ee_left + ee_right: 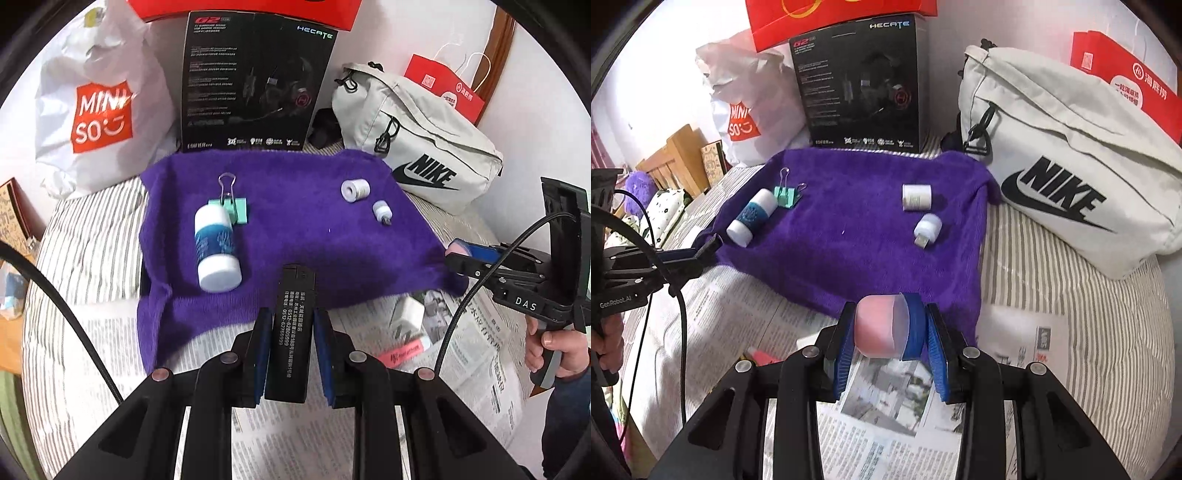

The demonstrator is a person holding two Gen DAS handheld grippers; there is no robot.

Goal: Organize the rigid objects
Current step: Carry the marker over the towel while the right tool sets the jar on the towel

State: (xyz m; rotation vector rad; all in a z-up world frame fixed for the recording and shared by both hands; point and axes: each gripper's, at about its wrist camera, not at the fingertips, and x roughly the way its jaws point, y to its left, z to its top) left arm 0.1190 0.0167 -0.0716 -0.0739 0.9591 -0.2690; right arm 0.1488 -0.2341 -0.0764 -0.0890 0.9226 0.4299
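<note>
A purple towel [295, 221] lies on the bed, also in the right wrist view [849, 229]. On it lie a white bottle with a blue label [216, 247] [750, 218], a green binder clip [234, 208] [786, 195], a white roll [354, 190] [916, 196] and a small white USB plug [382, 212] [927, 230]. My left gripper [293, 325] is shut on a black lighter [291, 332] over the towel's near edge. My right gripper [886, 325] is shut on a pink cup with a clear rim [881, 325], at the towel's near right corner.
Newspaper [886, 406] covers the striped bedding in front, with a white carton [406, 317] and a pink eraser [400, 356] on it. Behind the towel stand a Miniso bag [99, 110], a black headset box [255, 81], a grey Nike bag [417, 147] and red bags [443, 85].
</note>
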